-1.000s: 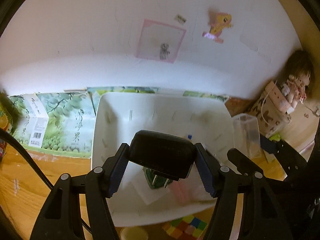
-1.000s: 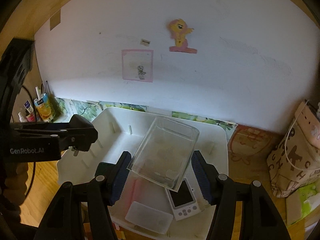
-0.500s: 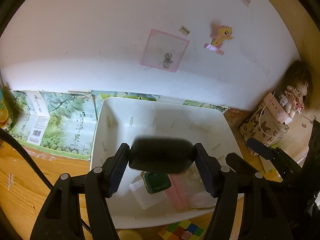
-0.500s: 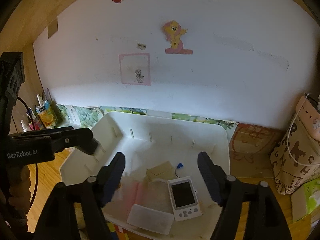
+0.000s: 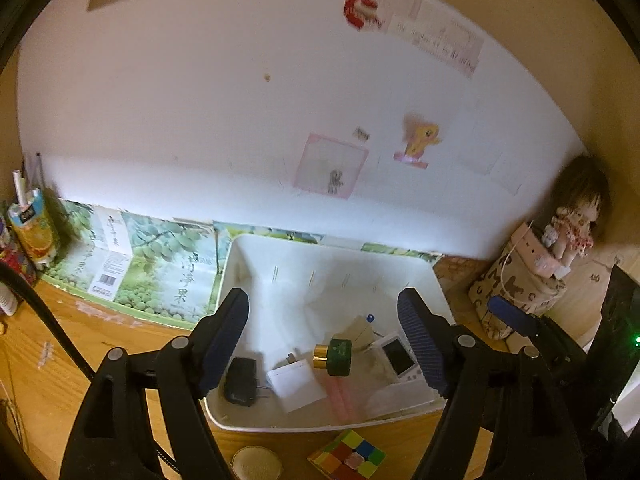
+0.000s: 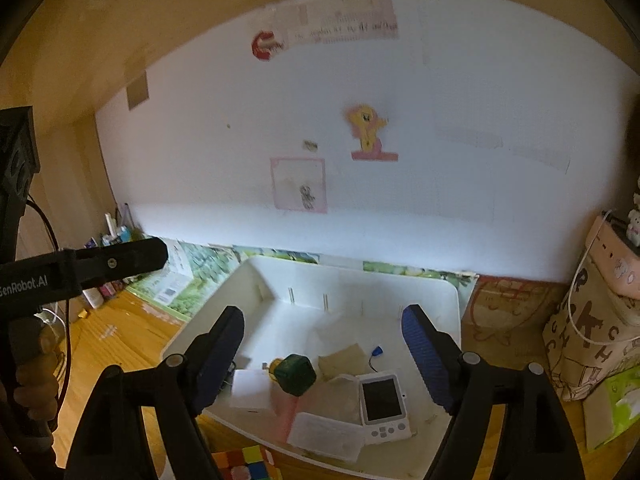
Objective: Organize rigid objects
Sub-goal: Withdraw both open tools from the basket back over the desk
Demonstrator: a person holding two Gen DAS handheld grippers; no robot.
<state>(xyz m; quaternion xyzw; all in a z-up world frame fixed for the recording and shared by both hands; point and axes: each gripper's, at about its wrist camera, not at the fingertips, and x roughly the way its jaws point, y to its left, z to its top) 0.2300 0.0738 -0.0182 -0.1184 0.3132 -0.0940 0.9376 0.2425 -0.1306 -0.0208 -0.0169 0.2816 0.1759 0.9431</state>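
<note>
A white bin (image 5: 332, 268) (image 6: 352, 272) holds a black block (image 5: 240, 380), a white charger (image 5: 294, 384) (image 6: 250, 390), a green bottle with a gold cap (image 5: 338, 358) (image 6: 296, 374), a white handheld console (image 5: 400, 362) (image 6: 382, 404), a pink item (image 5: 340, 396) and a clear plastic box (image 6: 326, 436). My left gripper (image 5: 324, 336) hangs open above the bin's front, holding nothing. My right gripper (image 6: 324, 354) is open too, above the bin's near side. In the right wrist view the left gripper (image 6: 120, 260) reaches in from the left, held by a hand (image 6: 32, 380).
A colour cube (image 5: 348, 454) (image 6: 244, 458) and a round beige lid (image 5: 256, 464) lie on the wooden desk in front of the bin. A juice carton (image 5: 34, 232) stands far left. A patterned bag (image 5: 520, 280) (image 6: 592, 320) and a doll (image 5: 576, 216) sit on the right.
My left gripper opened and the black block now lies in the bin's front left. My right gripper let go of the clear box earlier. Both grippers rose and pulled back.
</note>
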